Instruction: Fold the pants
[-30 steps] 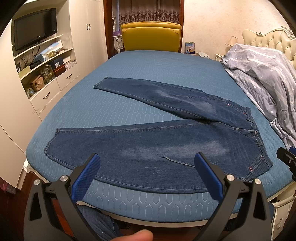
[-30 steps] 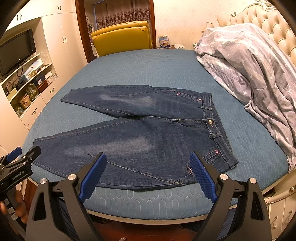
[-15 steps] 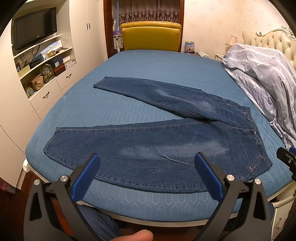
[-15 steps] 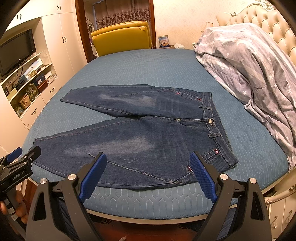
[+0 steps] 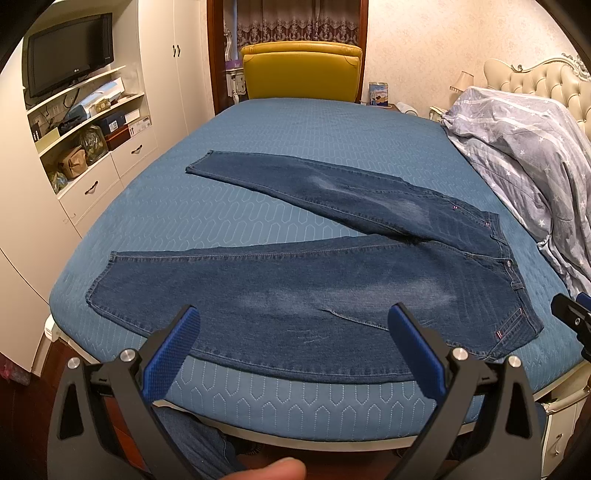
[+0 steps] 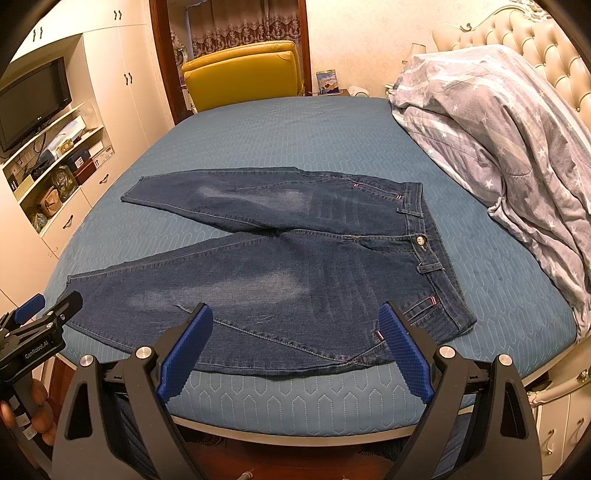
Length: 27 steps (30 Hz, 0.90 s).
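Dark blue jeans (image 5: 314, 280) lie flat on the blue bed, legs spread in a V pointing left, waistband at the right; they also show in the right wrist view (image 6: 295, 266). My left gripper (image 5: 293, 332) is open and empty, held above the bed's near edge over the near leg. My right gripper (image 6: 295, 332) is open and empty above the near edge by the near hip. Each gripper shows at the edge of the other's view: the right gripper (image 5: 572, 317) and the left gripper (image 6: 40, 325).
A grey star-print duvet (image 6: 498, 129) is heaped at the bed's right by the tufted headboard (image 6: 517, 33). A yellow armchair (image 5: 301, 75) stands beyond the far edge. White cabinets with shelves and a TV (image 5: 68, 55) line the left wall.
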Tool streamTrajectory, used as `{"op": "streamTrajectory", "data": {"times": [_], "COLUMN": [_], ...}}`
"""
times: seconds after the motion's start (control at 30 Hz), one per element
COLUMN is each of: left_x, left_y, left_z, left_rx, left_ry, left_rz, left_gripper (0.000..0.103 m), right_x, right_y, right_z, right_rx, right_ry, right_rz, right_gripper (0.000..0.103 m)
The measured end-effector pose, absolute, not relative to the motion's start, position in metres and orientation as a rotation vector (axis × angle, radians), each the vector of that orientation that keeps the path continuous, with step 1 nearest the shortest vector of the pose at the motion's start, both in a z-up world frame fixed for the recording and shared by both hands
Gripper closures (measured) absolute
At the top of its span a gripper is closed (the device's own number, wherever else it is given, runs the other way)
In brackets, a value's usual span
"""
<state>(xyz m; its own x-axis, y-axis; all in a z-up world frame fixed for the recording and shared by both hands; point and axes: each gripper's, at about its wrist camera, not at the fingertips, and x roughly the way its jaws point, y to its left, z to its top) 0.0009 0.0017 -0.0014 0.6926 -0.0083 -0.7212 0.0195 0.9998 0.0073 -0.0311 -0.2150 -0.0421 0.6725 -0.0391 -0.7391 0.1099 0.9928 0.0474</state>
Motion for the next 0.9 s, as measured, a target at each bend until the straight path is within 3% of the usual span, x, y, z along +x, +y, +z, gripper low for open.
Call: {"op": "streamTrajectory", "data": {"times": [0.6,0.73,0.9], "left_x": [0.003,0.015,0.032], "left_y": [-0.005,-0.003,0.016], "left_z": [-0.018,-0.033,-0.048], "left_rx": [0.006,-0.009,-0.061], "left_ry": [0.838,0.879,0.920], "left_rz": [-0.015,-0.031,-0.043], "left_gripper": [0.001,0.001,0.001], "right_x": [-0.021,0.024,0.136], "right_y": [-0.230,-0.277,-0.410], "right_z": [-0.064,-0.088,-0.125], "right_rx": [0.116,0.152,0.297], "right_ry": [0.859,0.894,0.955], "right_rz": [-0.072,-0.099,-0.249], "right_gripper": [0.015,0.015,0.015]}}
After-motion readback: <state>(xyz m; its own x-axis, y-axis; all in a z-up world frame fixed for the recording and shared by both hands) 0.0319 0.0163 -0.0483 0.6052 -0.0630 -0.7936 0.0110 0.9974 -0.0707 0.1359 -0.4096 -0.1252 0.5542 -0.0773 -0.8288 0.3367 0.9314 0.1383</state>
